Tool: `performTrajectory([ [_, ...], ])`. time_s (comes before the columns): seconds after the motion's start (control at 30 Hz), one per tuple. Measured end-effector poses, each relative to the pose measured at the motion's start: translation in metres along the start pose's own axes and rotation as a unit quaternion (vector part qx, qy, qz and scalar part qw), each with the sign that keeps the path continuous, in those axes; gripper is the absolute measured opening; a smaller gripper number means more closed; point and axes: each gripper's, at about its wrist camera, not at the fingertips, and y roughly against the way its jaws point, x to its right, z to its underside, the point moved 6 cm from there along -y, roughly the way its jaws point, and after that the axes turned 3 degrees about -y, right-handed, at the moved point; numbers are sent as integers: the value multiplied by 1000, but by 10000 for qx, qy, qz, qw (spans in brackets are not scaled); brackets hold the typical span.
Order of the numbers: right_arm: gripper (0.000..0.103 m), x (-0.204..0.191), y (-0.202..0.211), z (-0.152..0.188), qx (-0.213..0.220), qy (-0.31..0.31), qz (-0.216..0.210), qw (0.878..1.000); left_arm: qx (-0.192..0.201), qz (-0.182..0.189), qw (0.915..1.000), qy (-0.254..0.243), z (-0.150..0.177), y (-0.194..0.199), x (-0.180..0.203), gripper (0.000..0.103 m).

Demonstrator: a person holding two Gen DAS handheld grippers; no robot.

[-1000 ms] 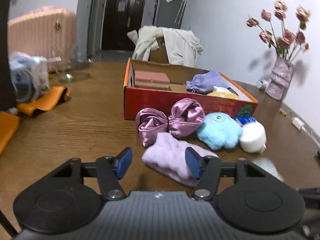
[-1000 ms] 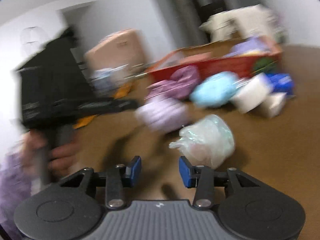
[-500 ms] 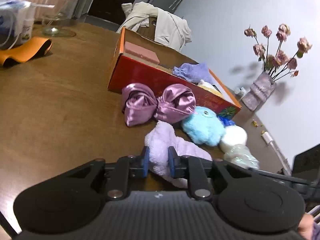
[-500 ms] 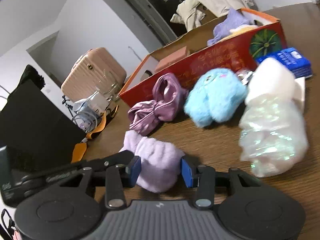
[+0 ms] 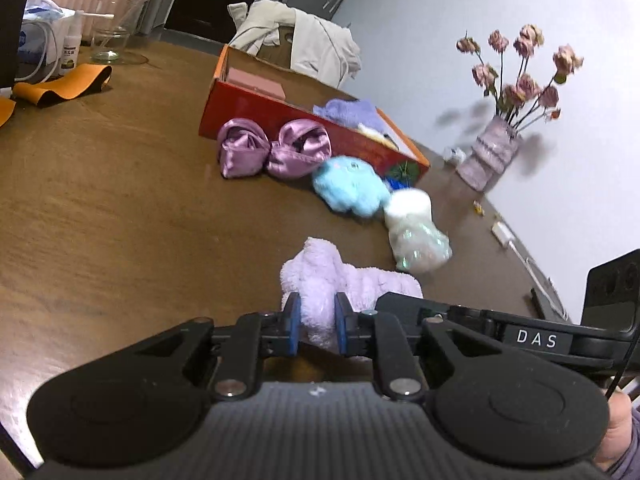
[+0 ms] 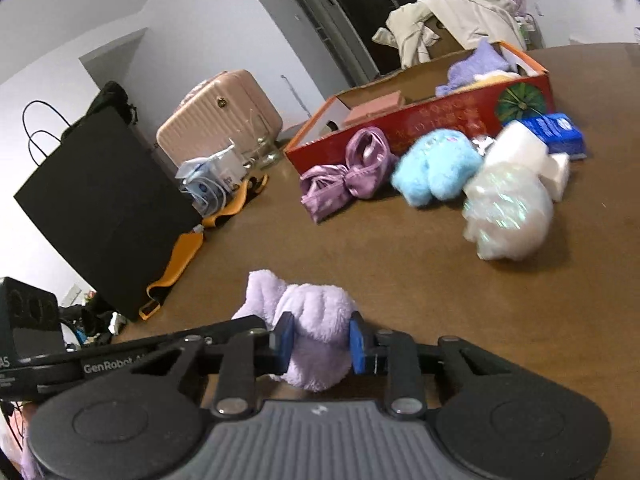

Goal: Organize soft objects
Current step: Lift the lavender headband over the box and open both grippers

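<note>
On the table (image 5: pixel 120 208), your left gripper (image 5: pixel 317 322) is clamped on the towel (image 5: pixel 332 276). Your right gripper (image 6: pixel 320 342) is closing on it too. If you pull apart, it may slip out.

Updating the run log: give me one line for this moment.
left gripper: shut on lilac towel | right gripper: closing on it | red box: not reached

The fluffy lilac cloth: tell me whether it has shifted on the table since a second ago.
Yes. The fluffy lilac cloth lay beside the purple satin bow, near the red box; now it sits well clear of both, toward the camera, pinched by both grippers.
</note>
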Motion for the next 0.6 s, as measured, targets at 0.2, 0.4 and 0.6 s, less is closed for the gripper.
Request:
performTrajectory([
  [0.2,28,-4,12,5,90,120,-8,9999,107,-4,9998,-147,2,10,12,17],
  [0.4,28,-2,14,-6,177,109,-78,9998,187,62,9997,-171,-12,11,17,17],
  [0.6,28,-4,16,-69,471,410,-189,9979,507,260,9975,-416,-86,-7,28,17],
])
